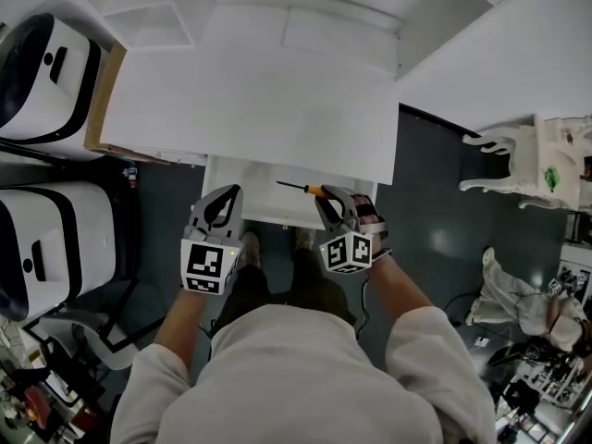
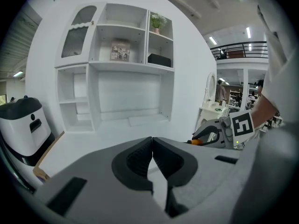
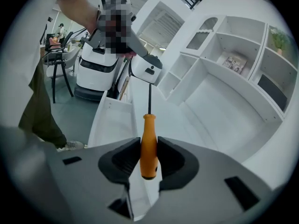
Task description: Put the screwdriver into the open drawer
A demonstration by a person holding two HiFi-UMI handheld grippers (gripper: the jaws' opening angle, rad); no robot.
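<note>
In the head view, the screwdriver (image 1: 298, 188) is seen clamped by its orange handle in the right tongs (image 1: 330, 199). Its shaft is laid level above the open drawer (image 1: 264, 209), which stands out from under the white surface (image 1: 259, 100). The left tongs (image 1: 227, 202) are held near, over the drawer's left part.

In the left gripper view, the left tongs are shown closed together with nothing between them, and a white shelf unit (image 2: 121, 55) is faced.

In the right gripper view, the handle is gripped between both pads, with the shaft pointed away over the drawer.
</note>
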